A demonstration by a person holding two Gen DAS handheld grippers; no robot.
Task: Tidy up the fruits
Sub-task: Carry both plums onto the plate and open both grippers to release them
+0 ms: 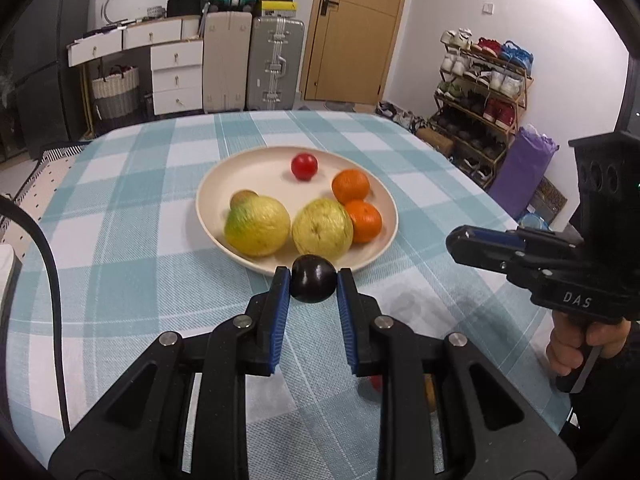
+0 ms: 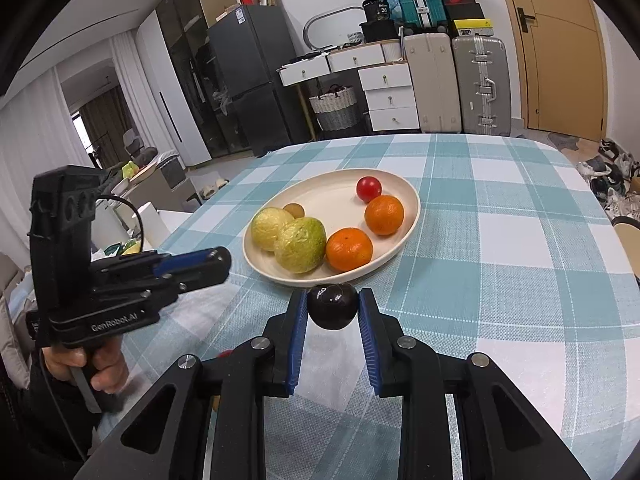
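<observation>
1. Left wrist view: the left gripper (image 1: 313, 280) is clamped on a dark plum (image 1: 313, 283), low centre, just short of the plate (image 1: 224, 184) with its fruit. The right gripper (image 1: 454, 242) sits at the right edge.
2. Right wrist view: the right gripper (image 2: 333, 308) pinches its own dark plum (image 2: 333, 307) below the plate (image 2: 320, 188); the left gripper (image 2: 224, 260) sits lower left.

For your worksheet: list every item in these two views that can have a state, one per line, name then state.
left gripper: shut on a dark plum
right gripper: shut on a second dark plum
plate: on the tablecloth, holding fruit
two oranges: on the plate, touching
two yellow-green fruits: on the plate
red fruit: on the plate, alone
door: closed
</observation>
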